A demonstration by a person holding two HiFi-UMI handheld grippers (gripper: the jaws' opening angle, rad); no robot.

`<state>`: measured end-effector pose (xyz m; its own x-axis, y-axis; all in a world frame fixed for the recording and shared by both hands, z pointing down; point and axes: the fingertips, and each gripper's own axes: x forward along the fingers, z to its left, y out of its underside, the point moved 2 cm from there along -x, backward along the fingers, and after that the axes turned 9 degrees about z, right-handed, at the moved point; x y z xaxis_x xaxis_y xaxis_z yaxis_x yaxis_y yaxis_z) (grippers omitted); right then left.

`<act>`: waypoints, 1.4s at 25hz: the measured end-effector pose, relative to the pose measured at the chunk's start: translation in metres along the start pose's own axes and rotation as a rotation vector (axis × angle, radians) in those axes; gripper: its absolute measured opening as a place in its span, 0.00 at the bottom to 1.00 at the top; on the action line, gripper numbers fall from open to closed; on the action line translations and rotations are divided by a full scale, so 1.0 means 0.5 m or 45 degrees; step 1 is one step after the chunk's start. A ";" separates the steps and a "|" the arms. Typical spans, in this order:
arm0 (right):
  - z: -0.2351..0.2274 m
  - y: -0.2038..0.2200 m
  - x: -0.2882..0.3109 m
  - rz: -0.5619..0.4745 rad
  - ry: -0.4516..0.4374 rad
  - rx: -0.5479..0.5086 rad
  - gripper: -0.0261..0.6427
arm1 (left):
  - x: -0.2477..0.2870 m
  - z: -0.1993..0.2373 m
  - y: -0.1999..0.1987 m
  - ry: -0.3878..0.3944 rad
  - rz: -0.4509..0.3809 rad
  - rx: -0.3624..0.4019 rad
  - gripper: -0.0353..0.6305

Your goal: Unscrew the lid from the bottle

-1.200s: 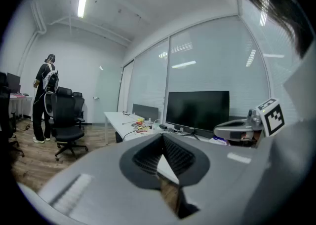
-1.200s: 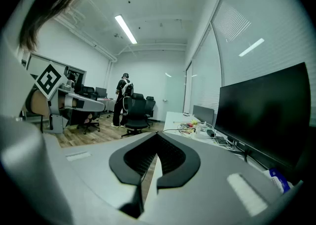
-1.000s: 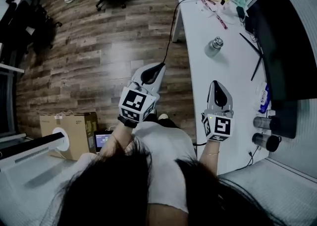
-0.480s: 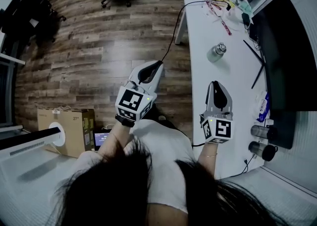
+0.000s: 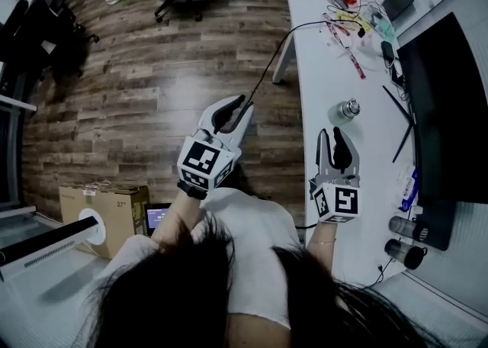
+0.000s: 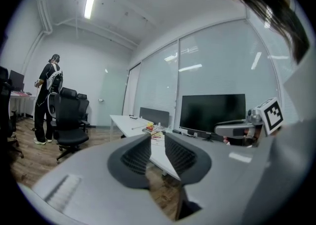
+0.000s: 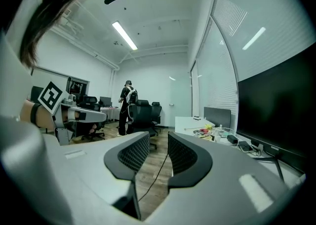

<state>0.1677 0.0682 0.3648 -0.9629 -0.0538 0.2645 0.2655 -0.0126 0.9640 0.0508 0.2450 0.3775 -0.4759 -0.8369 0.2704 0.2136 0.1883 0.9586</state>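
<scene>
"27" on cardbd box [image 5: 122, 217]; no other legible txt.

We hold the right gripper [image 5: 329, 136] over the desk [image 5: 320, 64]; the bottle [image 5: 347, 109] stands on the desk just ahead of it and slightly to its right, and the monitor [image 5: 446, 102] is farther right. The left gripper [image 5: 241, 102] hangs left of the desk, over the floor [image 5: 152, 87], with a cardboard box [image 5: 114, 200] behind it to its left. Both grippers' jaws are opening with nothing between them.

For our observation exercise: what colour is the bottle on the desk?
The bottle is silvery metal, best seen in the head view.
</scene>
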 end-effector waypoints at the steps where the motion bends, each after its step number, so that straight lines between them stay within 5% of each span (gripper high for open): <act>1: 0.001 -0.010 0.025 0.001 0.005 0.004 0.17 | 0.013 0.023 -0.006 0.009 0.005 -0.001 0.20; 13: 0.028 -0.067 0.258 0.048 0.105 0.092 0.27 | 0.136 0.258 -0.057 0.144 0.047 0.018 0.30; 20: 0.024 -0.078 0.306 0.065 0.223 0.146 0.34 | 0.191 0.307 -0.069 0.285 0.075 0.070 0.31; 26: -0.020 -0.055 0.277 0.098 0.381 0.202 0.40 | 0.249 0.260 -0.065 0.472 0.117 0.112 0.37; 35: -0.146 0.010 0.176 0.130 0.683 0.311 0.44 | 0.384 0.067 -0.077 0.870 0.144 0.209 0.43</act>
<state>0.0880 -0.0092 0.3910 -0.7573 -0.5401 0.3672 0.2753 0.2459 0.9294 -0.0774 0.0943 0.3955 0.1943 -0.9326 0.3042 0.0735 0.3231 0.9435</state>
